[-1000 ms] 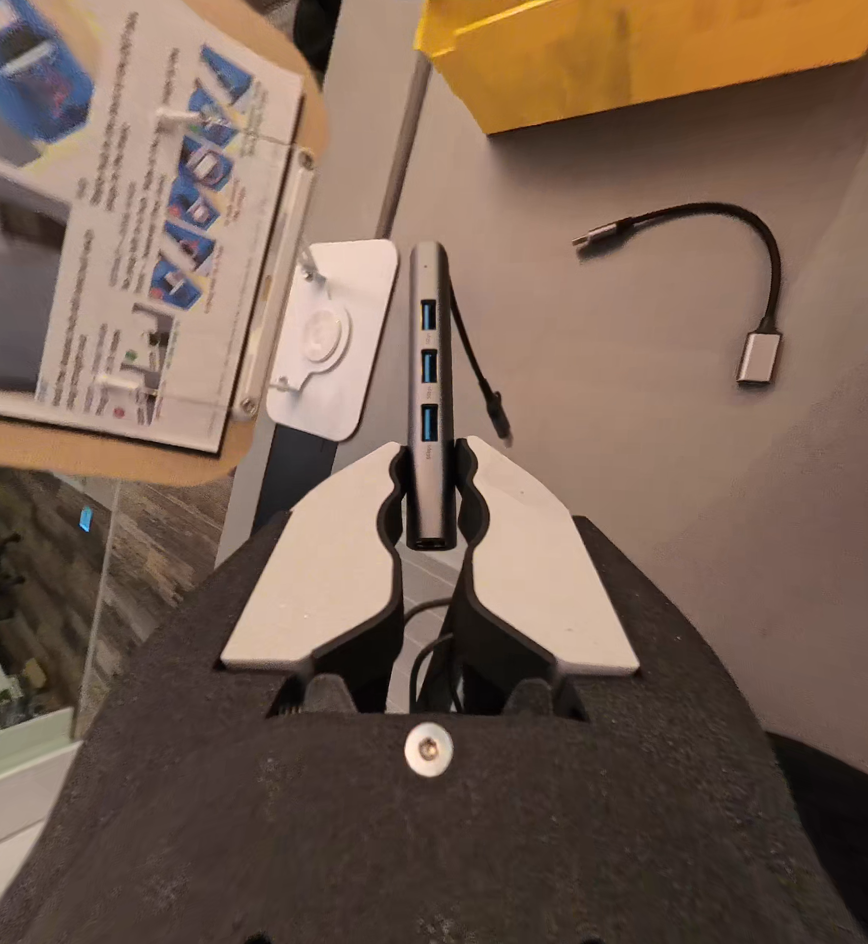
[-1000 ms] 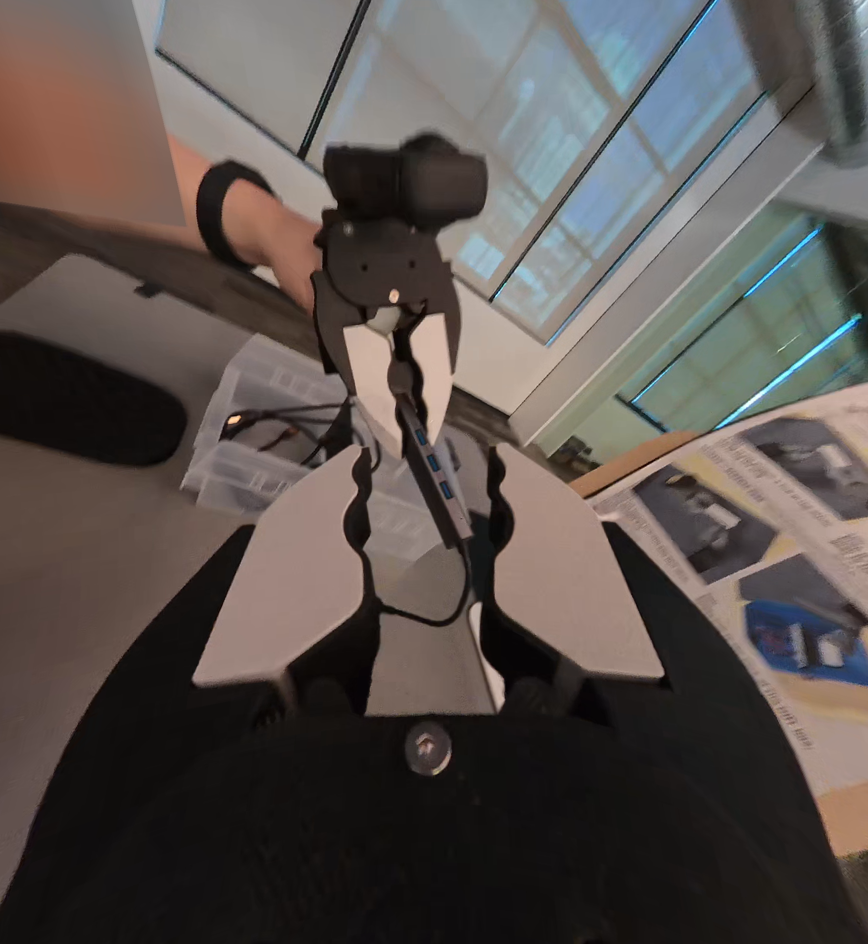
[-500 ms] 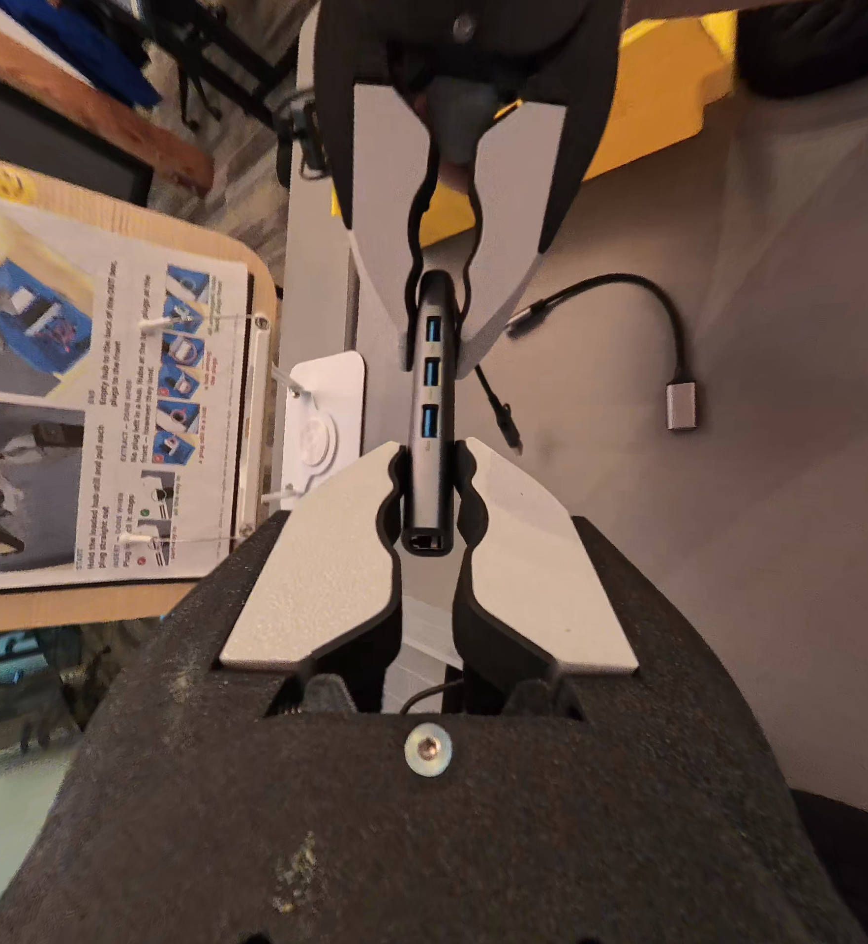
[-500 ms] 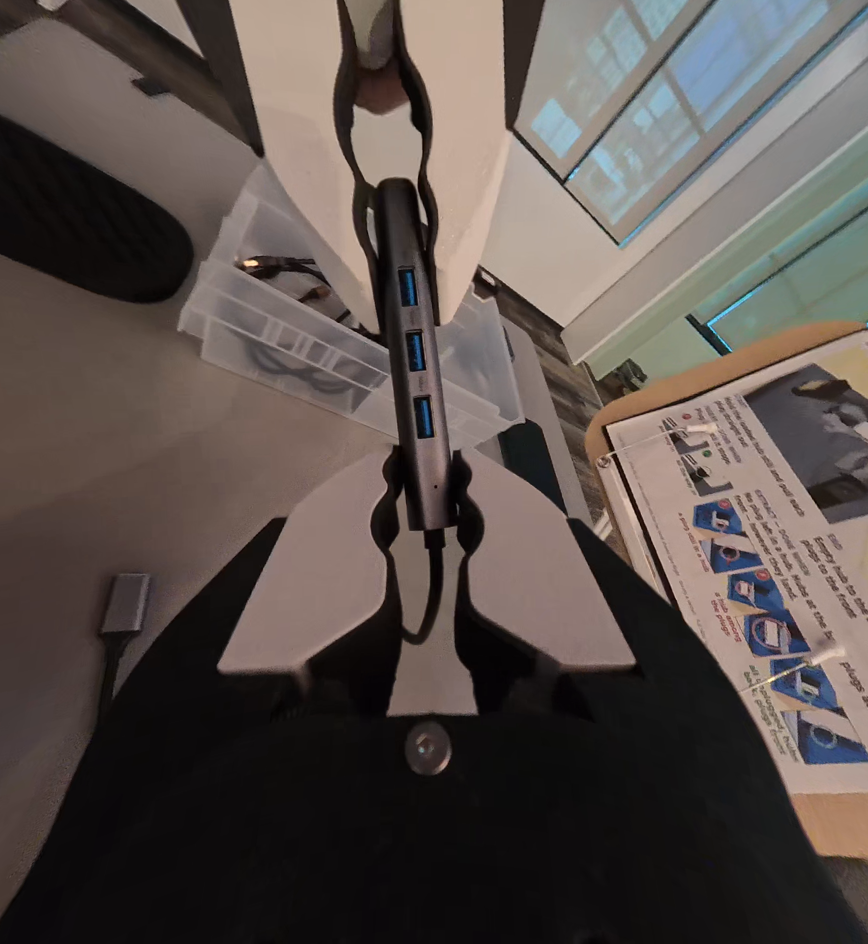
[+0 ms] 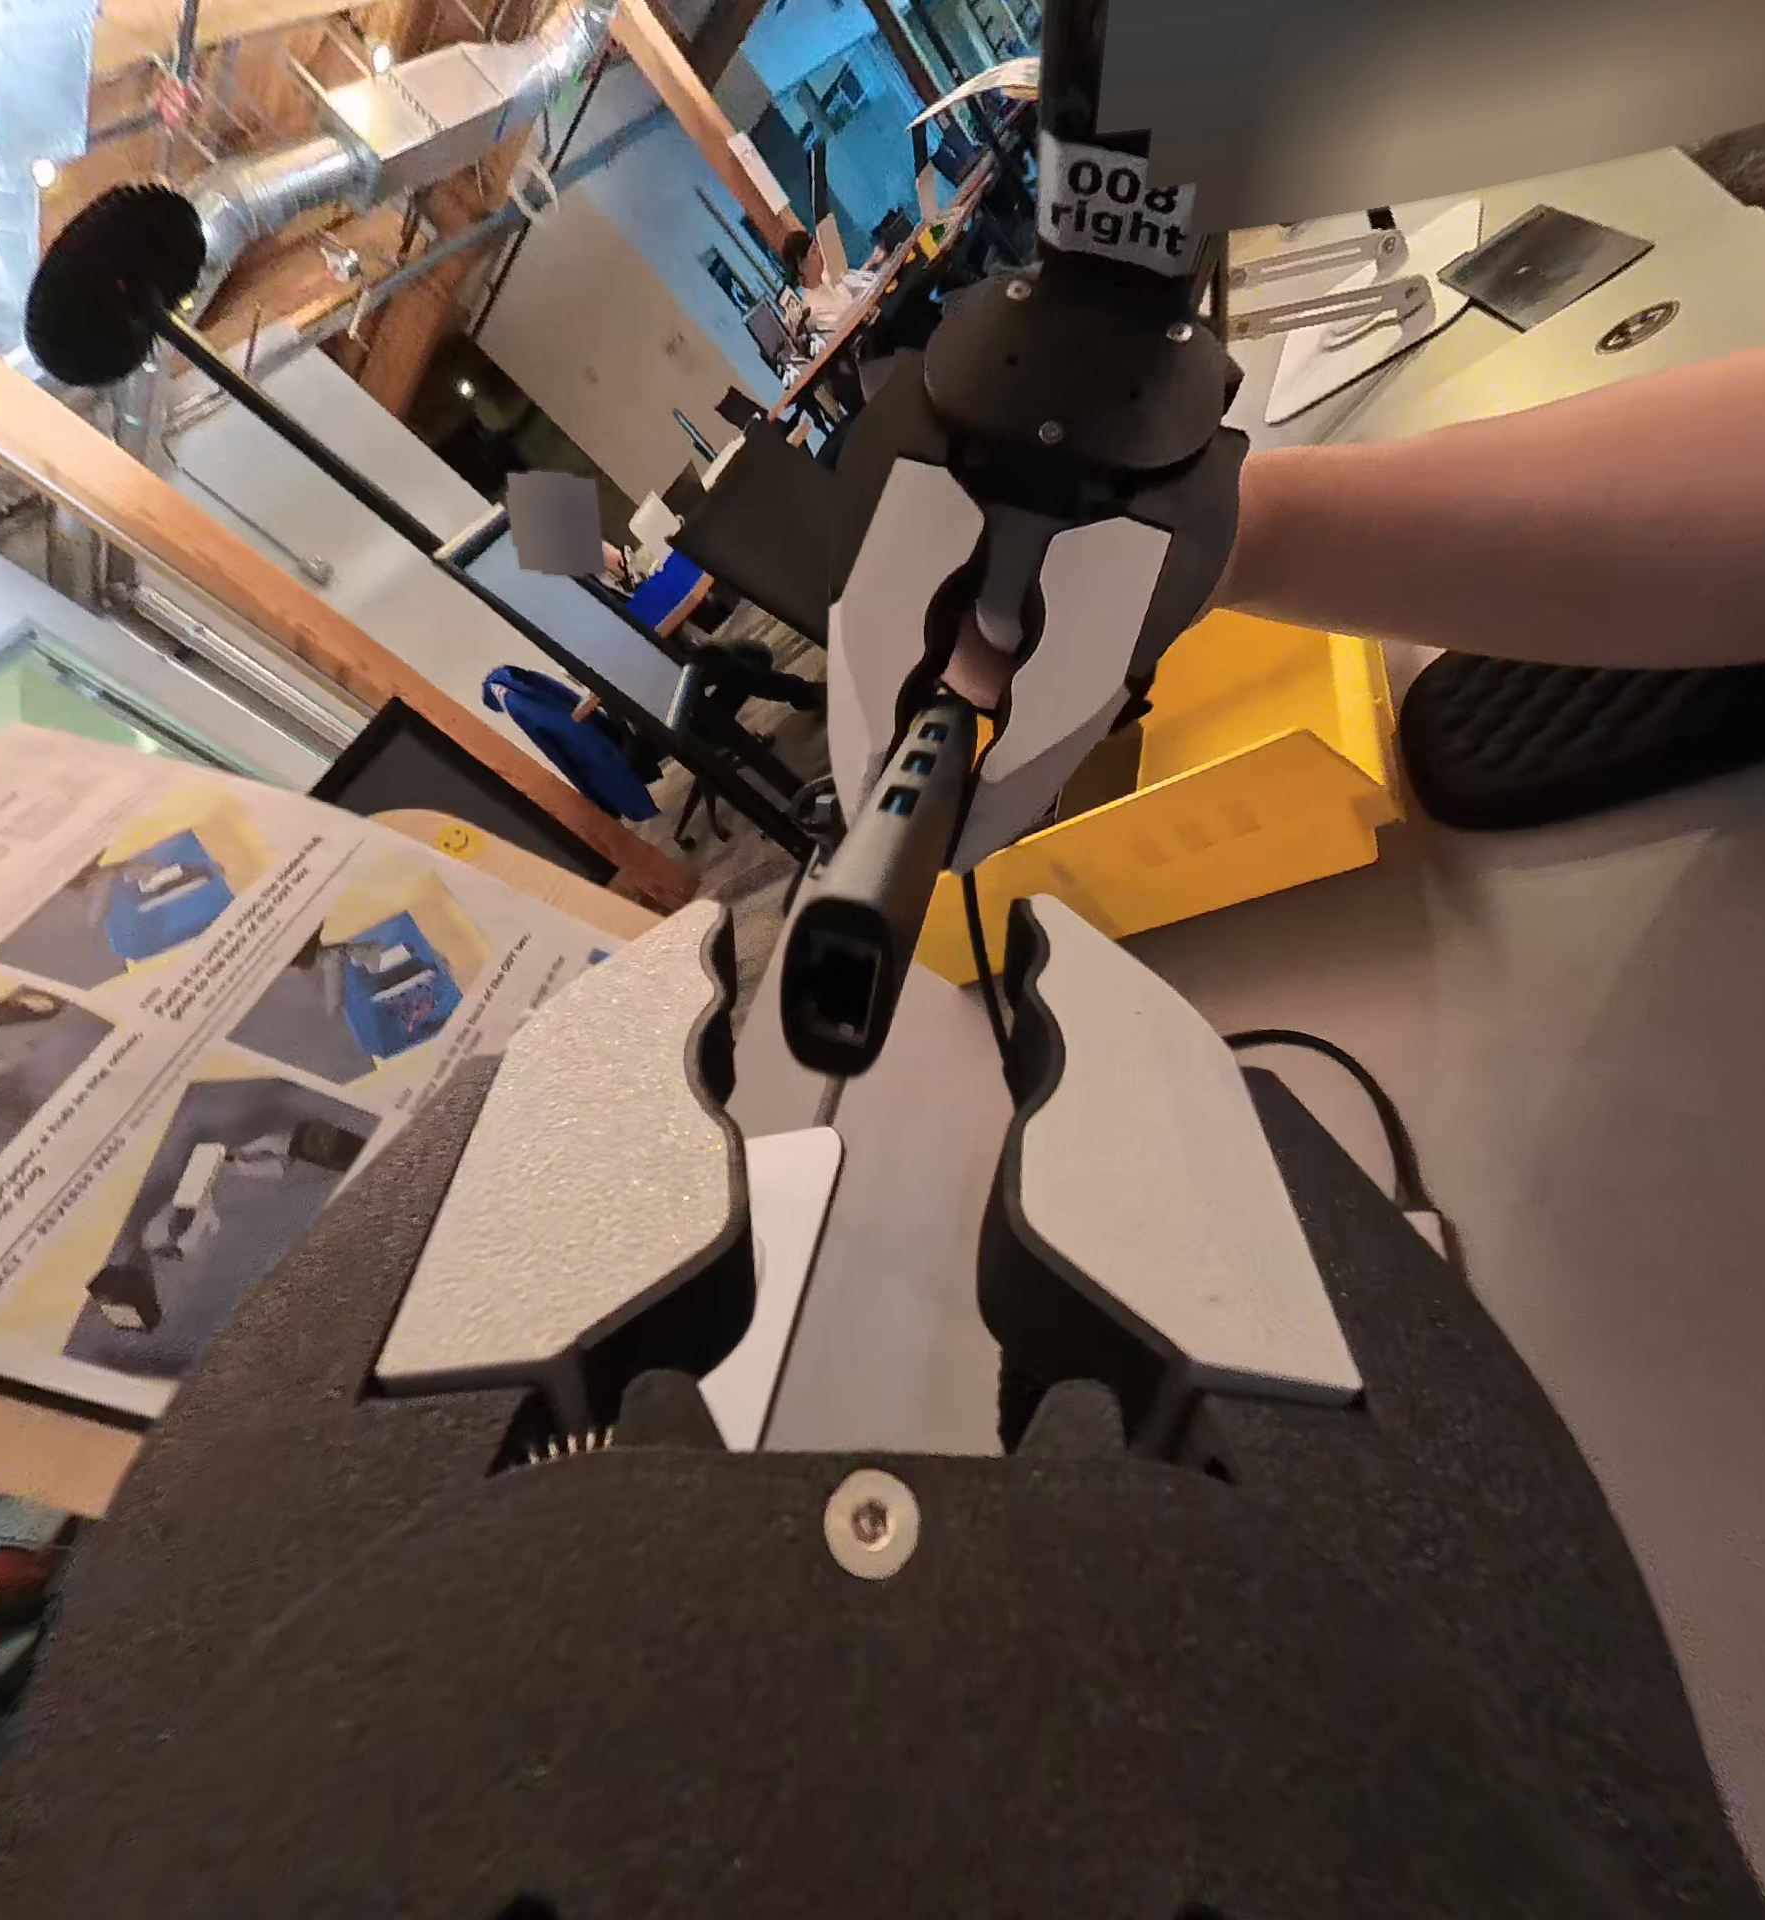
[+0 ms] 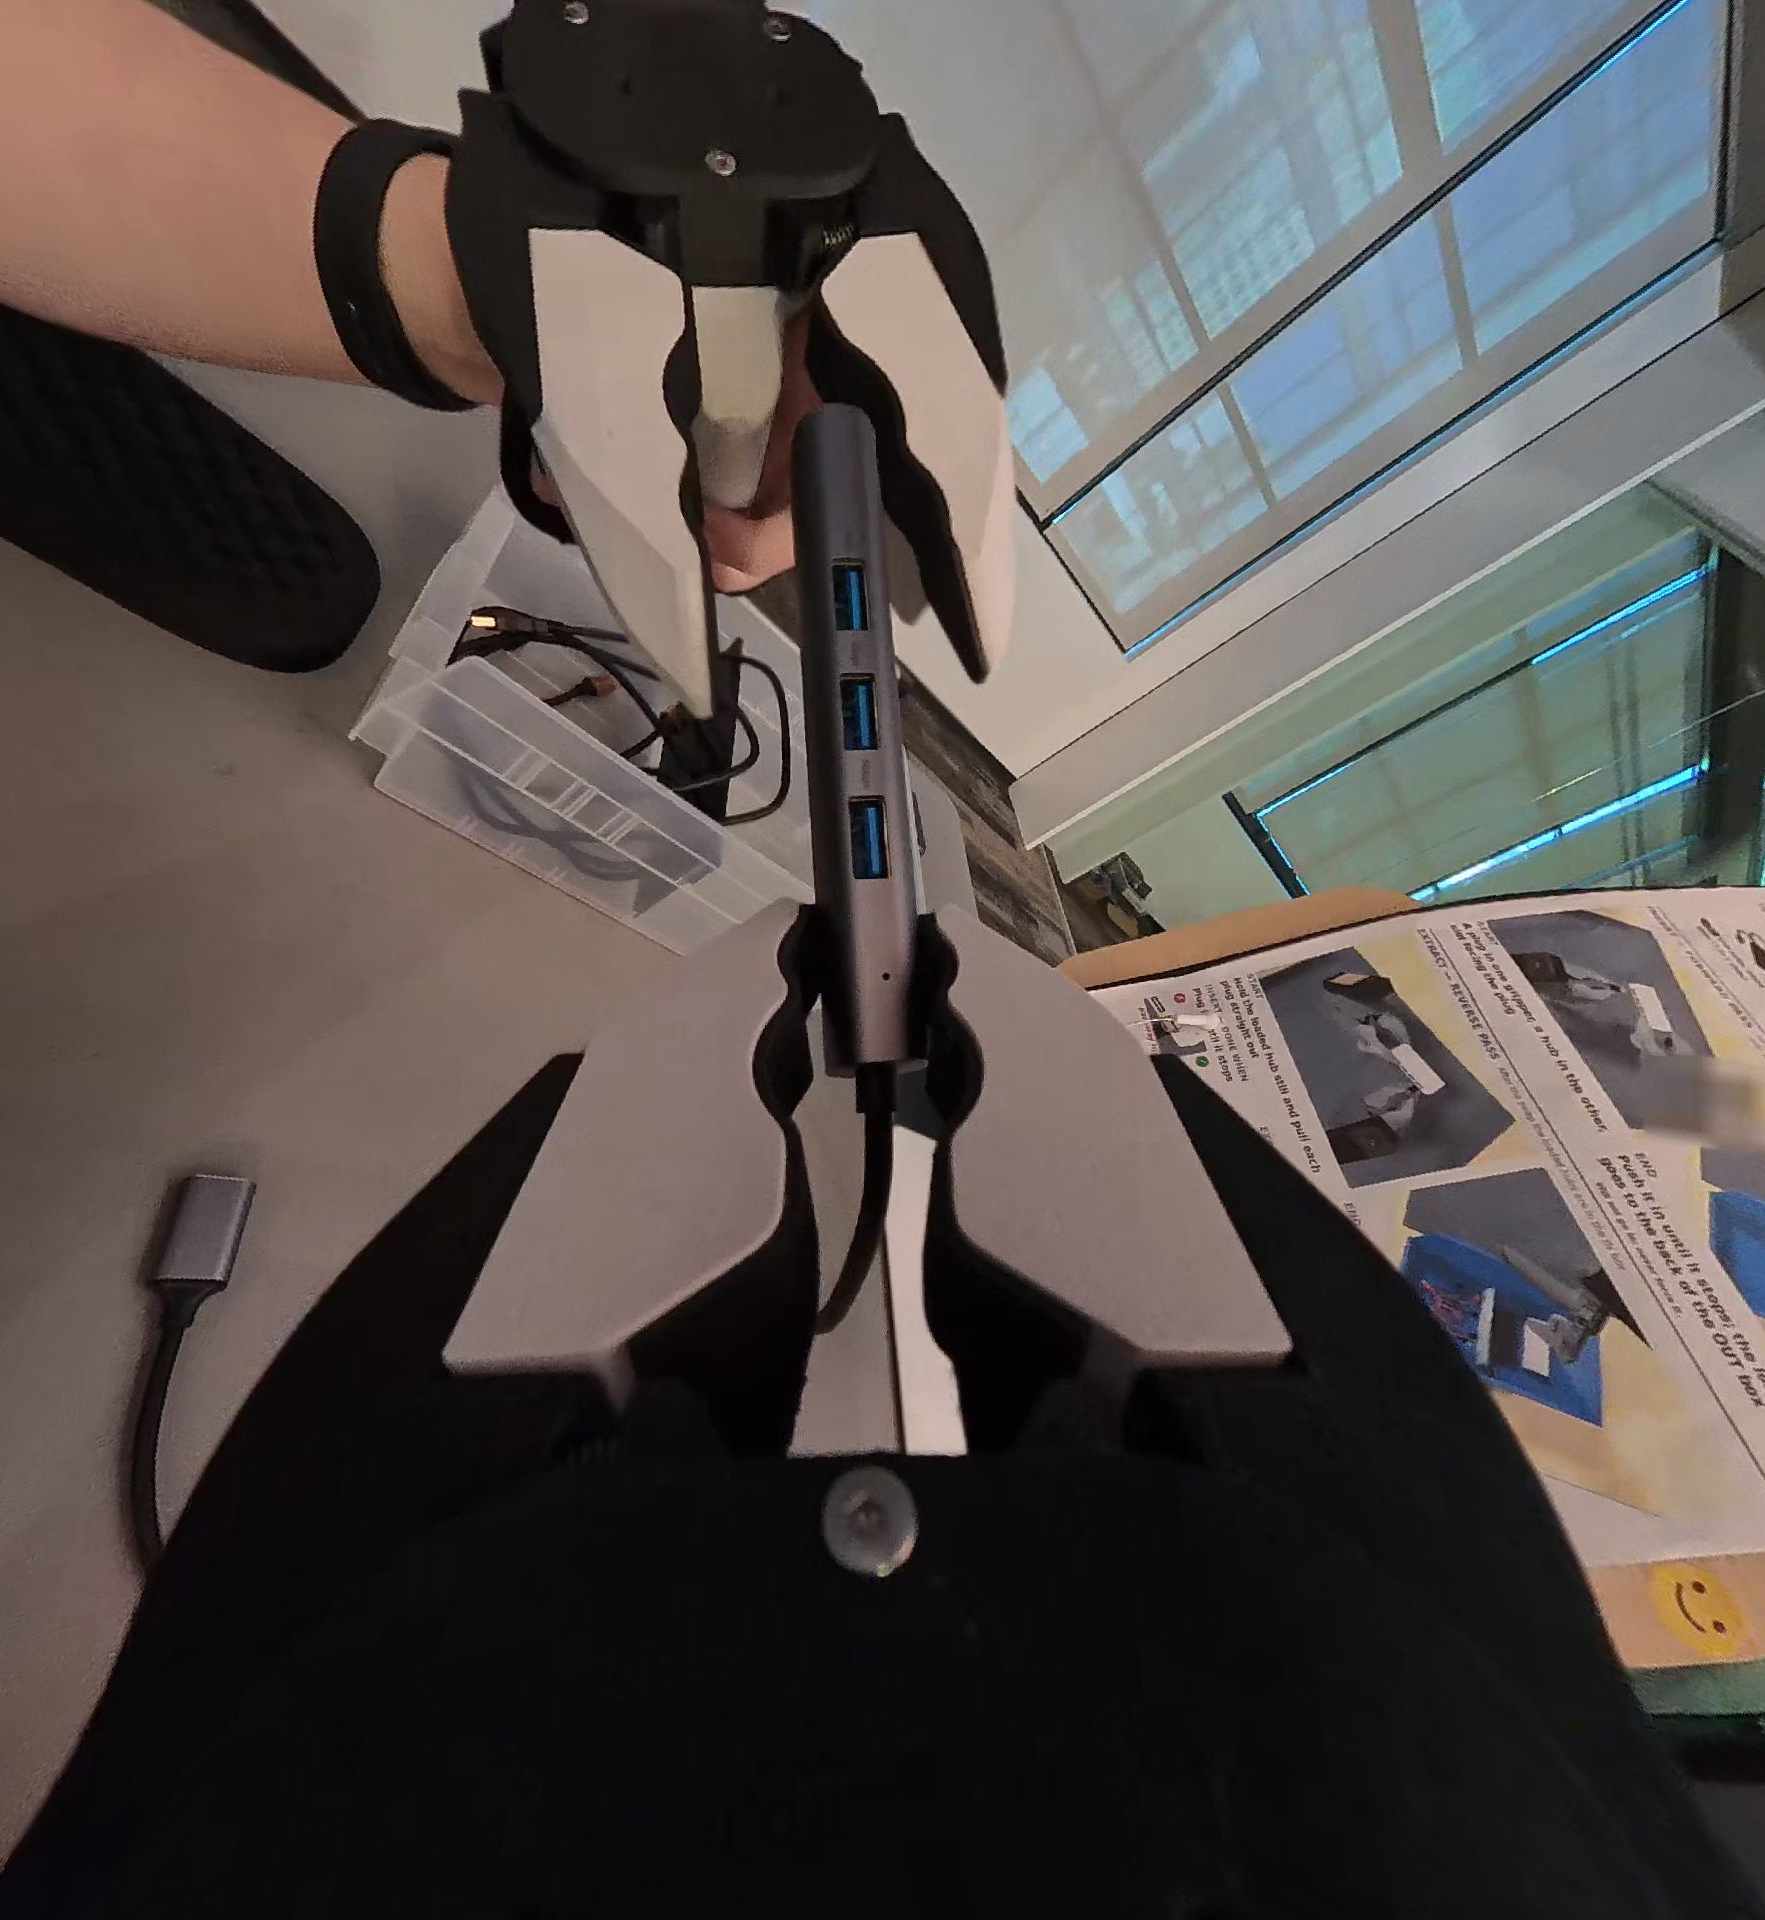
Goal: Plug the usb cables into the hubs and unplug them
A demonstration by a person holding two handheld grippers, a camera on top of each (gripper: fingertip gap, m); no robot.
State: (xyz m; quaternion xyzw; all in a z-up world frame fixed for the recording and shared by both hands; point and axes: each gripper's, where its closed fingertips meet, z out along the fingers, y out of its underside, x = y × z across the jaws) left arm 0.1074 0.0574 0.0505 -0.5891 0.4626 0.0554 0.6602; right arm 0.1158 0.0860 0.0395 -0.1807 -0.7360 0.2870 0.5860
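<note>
A grey USB hub [image 6: 852,769] with three blue ports is held in the air. My right gripper [image 6: 867,935] is shut on its cable end, and the hub's black cable hangs down behind the fingers. My left gripper [image 5: 867,925] is open. The hub's other end [image 5: 842,997] sits in the gap between its fingers without touching them. From the right wrist view the left gripper [image 6: 836,675] stands spread on either side of the hub's far end. A short black USB cable with a grey plug [image 6: 197,1226] lies loose on the grey table.
A yellow bin [image 5: 1221,831] stands behind the right gripper. A clear plastic box of cables [image 6: 545,800] sits at the table's far side. A printed instruction sheet on a board [image 6: 1532,1195] lies beside it. A black padded rest [image 6: 130,499] lies under the person's forearm.
My left gripper has opened and let go of the hub. The right gripper stays shut on its other end and now holds it alone. Both views have tilted upward.
</note>
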